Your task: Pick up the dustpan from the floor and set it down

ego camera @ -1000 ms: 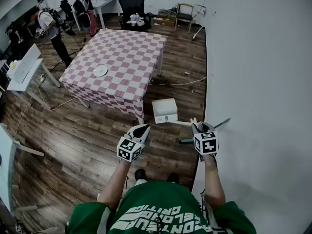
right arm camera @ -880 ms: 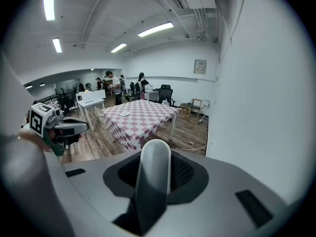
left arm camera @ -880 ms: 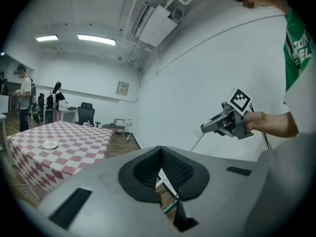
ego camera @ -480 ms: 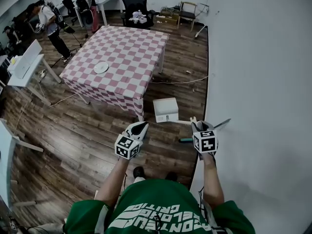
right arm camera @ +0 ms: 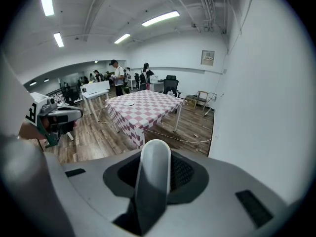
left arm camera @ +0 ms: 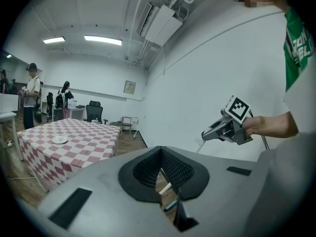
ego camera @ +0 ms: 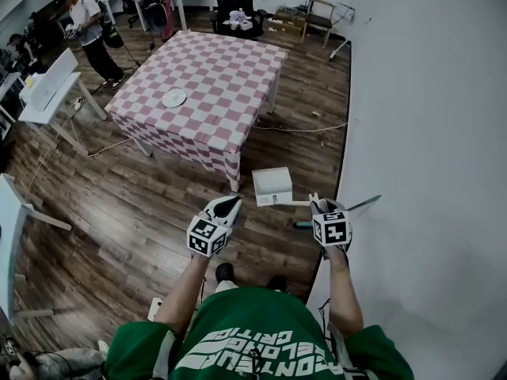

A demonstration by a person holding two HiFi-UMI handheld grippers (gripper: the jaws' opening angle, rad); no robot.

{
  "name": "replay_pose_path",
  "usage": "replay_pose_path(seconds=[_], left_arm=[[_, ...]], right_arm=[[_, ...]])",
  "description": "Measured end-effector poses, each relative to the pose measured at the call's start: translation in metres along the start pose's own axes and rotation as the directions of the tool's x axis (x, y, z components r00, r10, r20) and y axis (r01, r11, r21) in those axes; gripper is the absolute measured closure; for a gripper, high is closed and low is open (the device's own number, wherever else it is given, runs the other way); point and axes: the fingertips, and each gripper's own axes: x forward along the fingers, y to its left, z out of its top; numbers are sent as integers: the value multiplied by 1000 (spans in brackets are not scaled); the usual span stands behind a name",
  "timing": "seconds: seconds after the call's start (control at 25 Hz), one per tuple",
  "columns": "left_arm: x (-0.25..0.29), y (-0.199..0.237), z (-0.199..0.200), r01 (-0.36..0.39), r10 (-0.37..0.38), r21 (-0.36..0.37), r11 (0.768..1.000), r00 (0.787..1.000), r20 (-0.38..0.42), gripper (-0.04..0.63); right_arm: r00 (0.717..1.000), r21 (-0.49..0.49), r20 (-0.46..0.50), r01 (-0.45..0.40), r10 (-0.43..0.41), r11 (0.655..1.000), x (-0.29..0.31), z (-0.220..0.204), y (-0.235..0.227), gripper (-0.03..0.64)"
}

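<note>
- Right gripper (ego camera: 322,206): fingers clamped on the dustpan (right arm camera: 154,181), held by its handle beside the wall; pickup judged done.
- Left gripper (ego camera: 227,206): fingers together, empty.
- Outstanding: setting it down on the floor (ego camera: 158,212).

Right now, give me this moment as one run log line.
right gripper shut on dustpan handle | dustpan near checkered table corner | left gripper shut, empty
</note>
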Motion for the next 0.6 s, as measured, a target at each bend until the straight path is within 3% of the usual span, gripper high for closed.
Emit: replay_pose_path(seconds=[0.6], left_arm=[[-60, 35, -26, -140, 140, -69, 988, 990, 0, 592]], right_arm=[[986, -128, -126, -123, 107, 984, 71, -29, 70, 509]])
